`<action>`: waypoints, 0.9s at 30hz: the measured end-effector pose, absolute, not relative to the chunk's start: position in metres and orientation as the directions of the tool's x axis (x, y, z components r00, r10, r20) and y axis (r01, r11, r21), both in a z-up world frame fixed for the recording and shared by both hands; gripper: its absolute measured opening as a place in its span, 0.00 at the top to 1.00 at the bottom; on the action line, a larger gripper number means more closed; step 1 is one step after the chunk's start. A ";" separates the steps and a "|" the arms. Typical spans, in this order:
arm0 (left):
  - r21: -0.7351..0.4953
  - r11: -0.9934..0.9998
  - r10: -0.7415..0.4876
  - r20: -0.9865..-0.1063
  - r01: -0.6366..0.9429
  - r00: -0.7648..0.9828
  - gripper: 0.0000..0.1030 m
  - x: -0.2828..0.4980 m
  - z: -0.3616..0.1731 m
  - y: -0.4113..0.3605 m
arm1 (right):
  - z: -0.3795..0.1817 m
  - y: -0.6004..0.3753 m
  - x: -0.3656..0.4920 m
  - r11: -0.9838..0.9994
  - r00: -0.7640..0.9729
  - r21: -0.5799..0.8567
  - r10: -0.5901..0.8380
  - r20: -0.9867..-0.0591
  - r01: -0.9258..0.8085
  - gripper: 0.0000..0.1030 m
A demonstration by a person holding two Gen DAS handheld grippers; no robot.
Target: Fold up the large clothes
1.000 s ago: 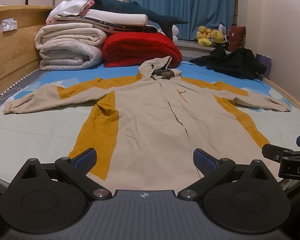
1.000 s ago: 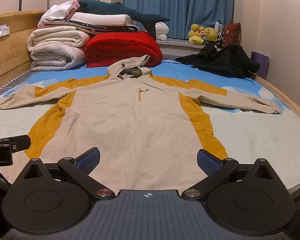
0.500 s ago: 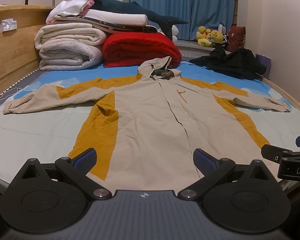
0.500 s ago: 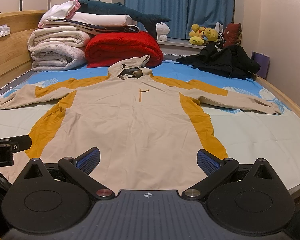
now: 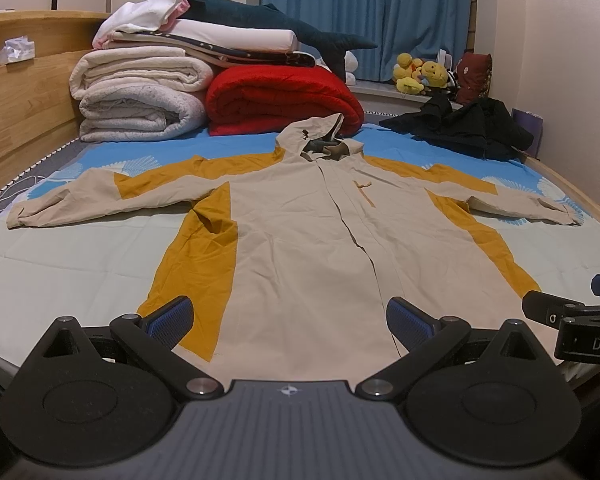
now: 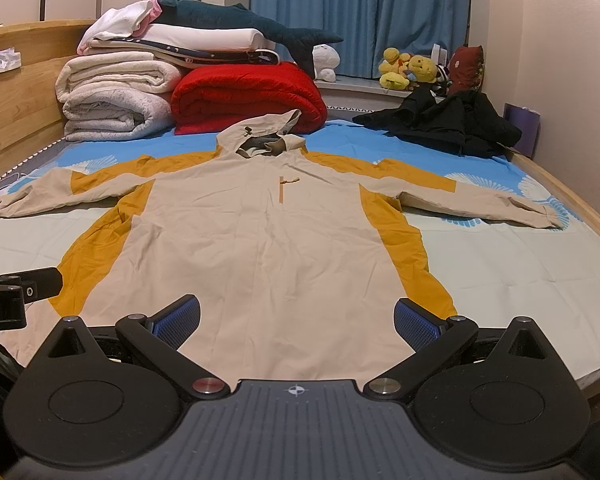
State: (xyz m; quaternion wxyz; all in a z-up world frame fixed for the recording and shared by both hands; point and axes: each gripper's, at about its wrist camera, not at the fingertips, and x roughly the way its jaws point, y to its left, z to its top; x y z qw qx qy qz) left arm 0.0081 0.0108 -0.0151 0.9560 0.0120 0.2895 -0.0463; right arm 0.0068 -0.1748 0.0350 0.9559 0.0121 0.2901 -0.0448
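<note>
The jacket (image 5: 308, 248) is found spread flat on the bed (image 5: 60, 272), sleeves outstretched, no fold made; left gripper (image 5: 288, 316) and right gripper (image 6: 296, 316) are held wide apart, empty, above its hem.

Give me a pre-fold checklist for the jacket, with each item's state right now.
1. Jacket spread flat, front up: ok.
2. Both sleeves stretched out to the sides: ok.
3. Left gripper jaws open, holding nothing: ok.
4. Right gripper jaws open, holding nothing: ok.
5. Hood clear of the red blanket: cannot tell, they overlap in both views.
6. Bottom hem lying straight: cannot tell, hidden behind the grippers.
</note>
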 end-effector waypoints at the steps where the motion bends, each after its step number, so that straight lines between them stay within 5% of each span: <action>1: -0.004 0.995 -0.082 -0.555 0.096 0.828 0.00 0.008 -0.015 0.011 | 0.035 -0.175 0.007 0.996 0.828 -0.003 -0.078 -0.556 0.092 0.01; 8: -0.002 0.989 -0.122 -0.558 0.146 0.821 0.07 0.019 -0.006 0.018 | 0.039 -0.176 0.008 0.995 0.839 -0.001 -0.086 -0.537 0.101 0.01; 11: 0.099 0.965 -0.165 -0.486 0.241 0.859 0.28 0.039 0.011 0.033 | 0.050 -0.196 0.016 0.992 0.862 -0.001 -0.107 -0.496 0.122 0.03; 13: 0.202 0.942 -0.158 -0.437 0.269 0.885 0.45 0.058 0.018 0.046 | 0.055 -0.204 0.022 0.992 0.870 -0.001 -0.111 -0.480 0.126 0.08; 15: 0.221 0.938 -0.147 -0.441 0.266 0.885 0.52 0.078 0.014 0.064 | 0.060 -0.240 0.039 0.985 0.894 -0.004 -0.156 -0.421 0.171 0.19; 18: 0.176 0.967 -0.064 -0.532 0.184 0.845 0.52 0.108 -0.014 0.096 | 0.045 -0.272 0.057 0.973 0.870 -0.005 -0.210 -0.446 0.233 0.37; 22: 0.060 0.998 0.041 -0.767 0.007 0.641 0.52 0.148 -0.062 0.129 | 0.014 -0.299 0.078 0.945 0.778 0.019 -0.258 -0.573 0.327 0.39; 24: 0.031 0.999 0.046 -0.821 -0.037 0.569 0.51 0.159 -0.077 0.142 | -0.015 -0.316 0.092 0.921 0.685 0.045 -0.255 -0.682 0.387 0.38; 27: 0.016 0.996 0.060 -0.869 -0.092 0.491 0.49 0.169 -0.089 0.157 | -0.031 -0.325 0.098 0.901 0.639 0.072 -0.245 -0.729 0.428 0.36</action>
